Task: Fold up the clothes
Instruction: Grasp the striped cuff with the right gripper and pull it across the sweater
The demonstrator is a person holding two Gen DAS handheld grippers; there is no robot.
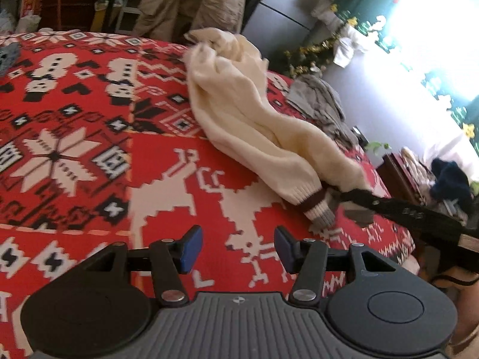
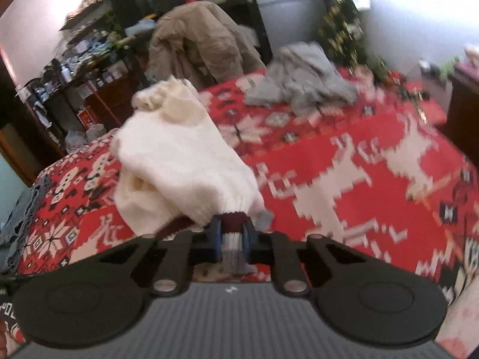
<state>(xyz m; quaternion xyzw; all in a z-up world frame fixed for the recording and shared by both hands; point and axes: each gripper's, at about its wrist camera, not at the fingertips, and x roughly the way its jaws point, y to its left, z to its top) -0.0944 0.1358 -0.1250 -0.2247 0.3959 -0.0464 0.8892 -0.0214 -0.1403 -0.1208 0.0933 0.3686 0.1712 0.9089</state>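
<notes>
A cream knit sweater [image 1: 239, 110] lies bunched in a long heap on the red patterned blanket [image 1: 89, 119]. Its cuff has maroon, white and grey stripes [image 1: 317, 209]. My right gripper [image 2: 234, 236] is shut on that striped cuff, and the cream sweater [image 2: 176, 161] stretches away from its fingers to the upper left. In the left wrist view the right gripper [image 1: 344, 194] reaches in from the right edge onto the cloth beside the cuff. My left gripper [image 1: 238, 246] is open above the blanket, near the cuff, with nothing between its blue pads [image 1: 191, 248].
A grey garment [image 2: 302, 80] lies crumpled at the far side of the blanket. A beige jacket [image 2: 197, 48] hangs over a chair behind it. Cluttered shelves [image 2: 83, 68] stand at the left, and a blue-grey cloth [image 2: 21, 215] lies at the blanket's left edge.
</notes>
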